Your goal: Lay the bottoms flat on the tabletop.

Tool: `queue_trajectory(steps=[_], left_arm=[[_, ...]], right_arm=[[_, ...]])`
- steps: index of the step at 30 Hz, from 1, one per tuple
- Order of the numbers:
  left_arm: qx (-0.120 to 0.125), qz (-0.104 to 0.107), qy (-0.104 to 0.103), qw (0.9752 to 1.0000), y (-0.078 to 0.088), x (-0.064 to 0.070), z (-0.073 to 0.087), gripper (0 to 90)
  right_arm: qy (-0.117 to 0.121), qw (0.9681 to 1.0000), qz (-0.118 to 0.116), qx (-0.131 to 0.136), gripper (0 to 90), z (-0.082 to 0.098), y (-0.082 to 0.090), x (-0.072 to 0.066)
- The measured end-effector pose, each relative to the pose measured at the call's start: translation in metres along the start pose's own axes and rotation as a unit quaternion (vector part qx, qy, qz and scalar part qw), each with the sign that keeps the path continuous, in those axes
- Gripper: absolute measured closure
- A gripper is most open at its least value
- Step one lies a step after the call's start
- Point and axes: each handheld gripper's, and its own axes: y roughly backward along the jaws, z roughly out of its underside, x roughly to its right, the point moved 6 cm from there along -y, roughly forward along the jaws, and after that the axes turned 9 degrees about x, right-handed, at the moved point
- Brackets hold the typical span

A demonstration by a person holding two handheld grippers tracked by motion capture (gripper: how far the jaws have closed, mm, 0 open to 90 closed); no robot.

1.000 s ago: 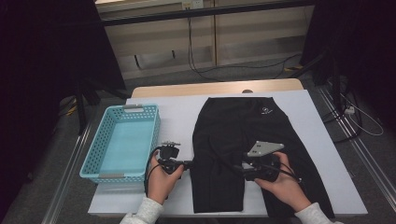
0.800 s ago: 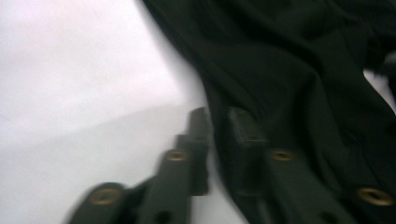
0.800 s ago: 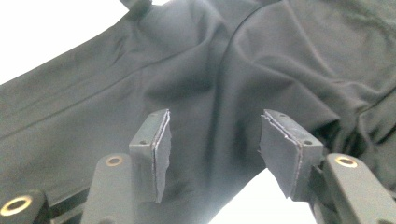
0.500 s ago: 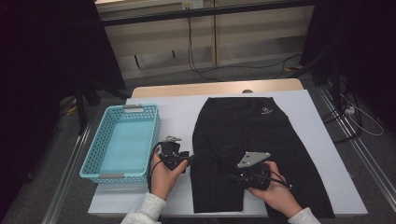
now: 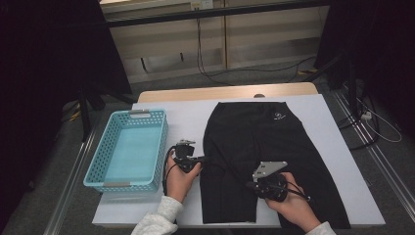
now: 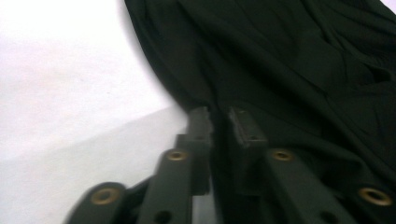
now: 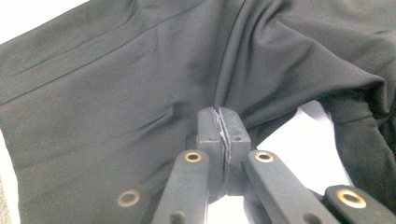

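While working from the near edge of a white table [image 5: 186,117], handling a pair of black shorts [image 5: 264,142] with two hand-held grippers.

Keeping a blue mesh basket [image 5: 98,161] empty at the far left of the table, probably as the place for the garment once it is folded.

Holding the left gripper [image 5: 200,159] low and level, just right of the basket, in the left hand [image 5: 178,178]. Reaching sideways to the outer edge of the shorts' left leg. Seen along the left gripper [image 6: 219,119] itself: jaws just been closing, now pinching the dark cloth edge between them, with bare white table alongside.

Lying flat across the middle of the table: the shorts, waistband away from the person, a small pale logo near the top, both legs pointing back toward the near edge.

Resting the right hand [image 5: 293,203] on the cloth, with the right gripper [image 5: 249,185] aimed at the inner edge of that same left leg, near where the two legs part. Seen along the right gripper [image 7: 219,119]: jaws just been closing, now clenched tight on a thin fold, the fabric puckering toward them.

Gripping one leg by both of its edges, most likely for lifting or folding it evenly without bunching.
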Motion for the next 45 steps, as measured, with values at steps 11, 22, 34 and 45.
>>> queue_trajectory(steps=[11, 22, 34, 45], left_arm=[[0.031, -0.011, 0.014, 0.9994, 0.023, -0.011, -0.017, 89.2], [0.024, -0.019, 0.009, 0.9995, 0.022, -0.017, -0.01, 74.4], [0.001, -0.02, -0.045, 0.9988, 0.047, -0.001, 0.017, 43.3], [-0.017, -0.018, -0.077, 0.9967, 0.049, 0.024, 0.042, 54.0]], right_arm=[[-0.018, 0.9996, 0.01, 0.02, 89.5, -0.003, 0.007, 0.01], [-0.007, 0.9991, 0.027, 0.033, 70.7, -0.008, 0.009, 0.011], [0.003, 0.9977, 0.045, 0.052, 51.5, -0.018, 0.004, 0.017], [-0.021, 0.9946, 0.064, 0.079, 38.8, -0.03, 0.001, 0.032]])
